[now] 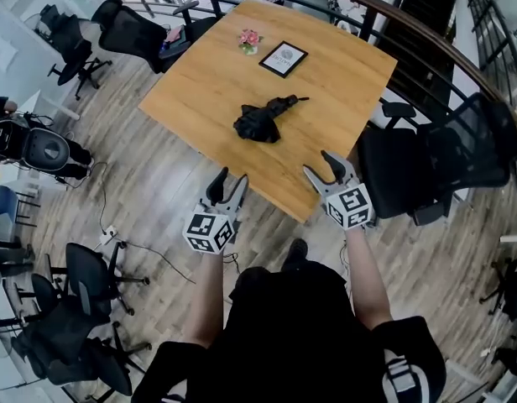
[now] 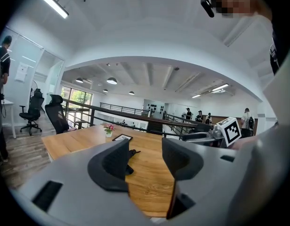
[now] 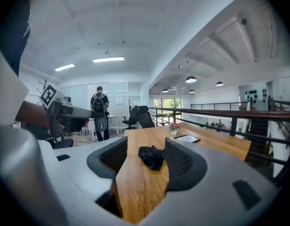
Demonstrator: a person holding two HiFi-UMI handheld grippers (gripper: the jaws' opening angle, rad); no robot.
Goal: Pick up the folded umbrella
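Observation:
A black folded umbrella (image 1: 263, 119) lies in the middle of the square wooden table (image 1: 200, 91), its handle end pointing toward the far right. Both grippers hover at the table's near edge, short of the umbrella. My left gripper (image 1: 229, 184) is open with nothing between its jaws, and in its own view the umbrella (image 2: 130, 155) shows partly behind the left jaw. My right gripper (image 1: 325, 165) is open and empty too. The right gripper view shows the umbrella (image 3: 151, 156) ahead between the jaws, well beyond them.
A small pot of pink flowers (image 1: 249, 40) and a framed picture (image 1: 283, 59) sit at the table's far side. A black office chair (image 1: 435, 158) stands right of the table, others at far left (image 1: 128, 32). A railing (image 1: 426, 49) runs behind. A person with a backpack (image 3: 99, 112) stands far off.

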